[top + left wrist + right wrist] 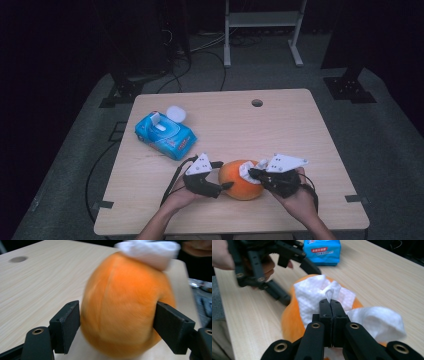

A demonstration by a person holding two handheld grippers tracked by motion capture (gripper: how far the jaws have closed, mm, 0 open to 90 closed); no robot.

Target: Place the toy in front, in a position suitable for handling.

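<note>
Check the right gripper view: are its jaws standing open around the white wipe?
No: the right gripper has its jaws pressed together, pinching a fold of the white wipe that lies over the orange ball.

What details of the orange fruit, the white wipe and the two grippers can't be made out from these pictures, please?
- Orange fruit: motion blur in the left gripper view hides its skin, and whether the left gripper pads press on it.
- White wipe: its pinched edge is hidden inside the shut right gripper.
- Blue wipes pack: cut off by the top edge of the right gripper view; print too small in the high view.
</note>
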